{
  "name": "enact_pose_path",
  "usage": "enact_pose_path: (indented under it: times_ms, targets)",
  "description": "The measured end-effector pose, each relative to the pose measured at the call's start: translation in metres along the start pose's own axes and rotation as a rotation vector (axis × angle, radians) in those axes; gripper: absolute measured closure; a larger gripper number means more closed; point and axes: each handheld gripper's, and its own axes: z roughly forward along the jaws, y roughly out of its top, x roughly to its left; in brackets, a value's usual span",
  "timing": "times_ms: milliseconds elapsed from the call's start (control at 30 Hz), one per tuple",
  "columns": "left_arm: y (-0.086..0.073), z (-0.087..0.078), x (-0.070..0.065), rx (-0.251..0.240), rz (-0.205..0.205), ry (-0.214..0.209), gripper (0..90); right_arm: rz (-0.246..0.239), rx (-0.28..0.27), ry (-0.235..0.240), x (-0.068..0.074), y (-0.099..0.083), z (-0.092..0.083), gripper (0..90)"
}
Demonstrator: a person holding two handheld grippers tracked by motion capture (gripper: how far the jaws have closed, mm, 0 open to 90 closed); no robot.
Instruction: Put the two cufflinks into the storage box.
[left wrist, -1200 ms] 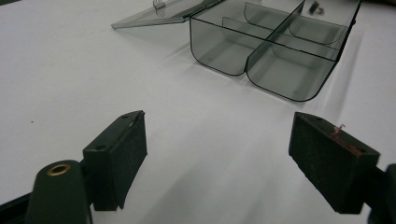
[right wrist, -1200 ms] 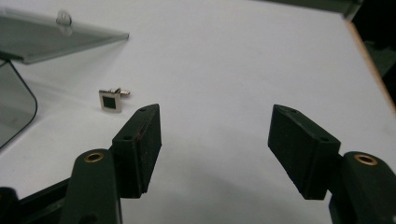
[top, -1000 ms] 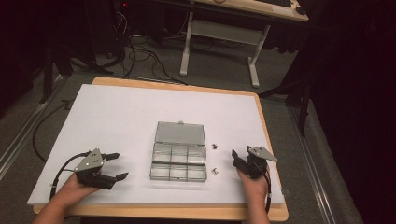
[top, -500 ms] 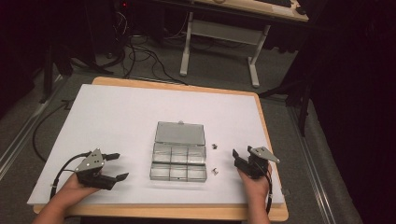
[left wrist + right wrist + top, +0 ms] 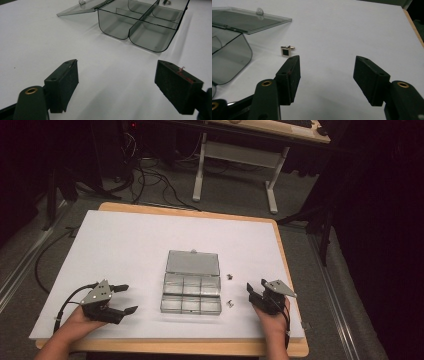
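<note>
Cufflink (image 5: 286,51) near tabletop's right edge, beside open box (image 5: 191,287) | tiny, light, hard, slippery; pinch across square face | right claw (image 5: 325,80) released, just narrowing, nothing between | left claw (image 5: 122,85) released

Bare white table (image 5: 125,245) left and behind, open box (image 5: 191,287) mid-table, perhaps two cufflinks (image 5: 230,276) beside it.
</note>
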Motion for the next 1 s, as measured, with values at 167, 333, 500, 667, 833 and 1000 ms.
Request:
enact_pose_path:
  times_ms: [167,333,500,667,833,1000]
  targets:
    - [0.000,0.000,0.000,0.000,0.000,-0.003,19.7,-0.020,0.006,0.018,0.007,0.000,-0.004,39.4]
    - [0.000,0.000,-0.001,0.002,0.004,0.005,19.7,-0.047,0.027,0.021,0.012,-0.001,-0.004,41.9]
    - [0.000,0.000,-0.001,0.002,0.002,0.007,19.7,-0.034,0.039,0.025,0.013,-0.001,-0.003,41.1]
    - [0.000,-0.001,0.000,-0.001,0.006,0.000,19.7,-0.025,0.098,0.023,0.014,0.004,0.000,40.0]
    - [0.000,-0.001,0.000,-0.004,0.007,-0.004,19.7,-0.027,0.158,0.036,0.013,0.004,0.003,42.9]
    - [0.000,-0.001,0.000,-0.006,0.002,-0.003,19.6,-0.052,0.216,0.048,0.012,0.003,0.004,43.8]
